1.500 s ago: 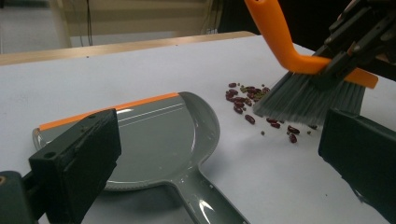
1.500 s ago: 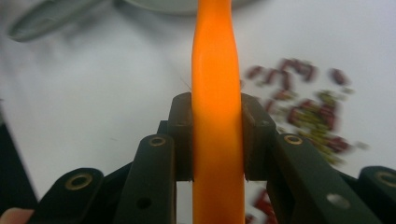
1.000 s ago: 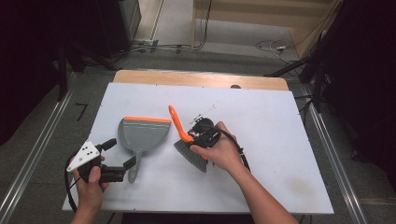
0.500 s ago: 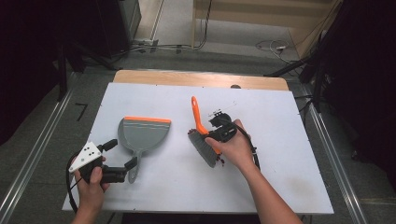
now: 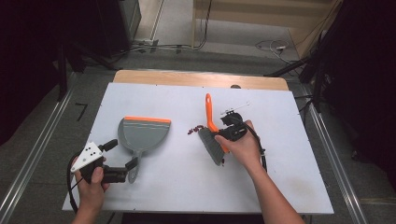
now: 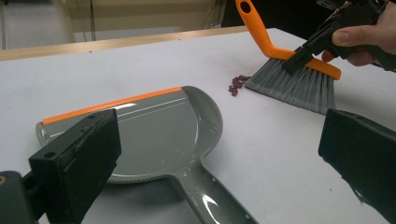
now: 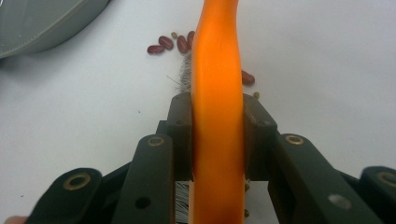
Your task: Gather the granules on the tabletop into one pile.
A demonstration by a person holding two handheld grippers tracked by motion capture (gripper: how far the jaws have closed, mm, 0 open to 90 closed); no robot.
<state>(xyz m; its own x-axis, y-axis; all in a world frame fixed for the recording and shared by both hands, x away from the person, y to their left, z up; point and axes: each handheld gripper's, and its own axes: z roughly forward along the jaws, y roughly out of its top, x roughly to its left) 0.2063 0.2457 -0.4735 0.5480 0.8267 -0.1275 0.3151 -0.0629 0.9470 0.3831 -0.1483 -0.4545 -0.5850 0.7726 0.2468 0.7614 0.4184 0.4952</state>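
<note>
Right gripper (image 5: 223,134) pinched the brush (image 5: 212,140) by its orange handle, bristles on table beside the beans (image 5: 194,129). Left gripper (image 5: 126,156) spread wide, straddling the dustpan (image 5: 142,134) handle, untouched.

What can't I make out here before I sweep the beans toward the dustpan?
- Beans: too small to count in the high view; in the right gripper view the brush handle hides some.
- Dustpan handle end: cut off by the bottom edge in the left gripper view.
</note>
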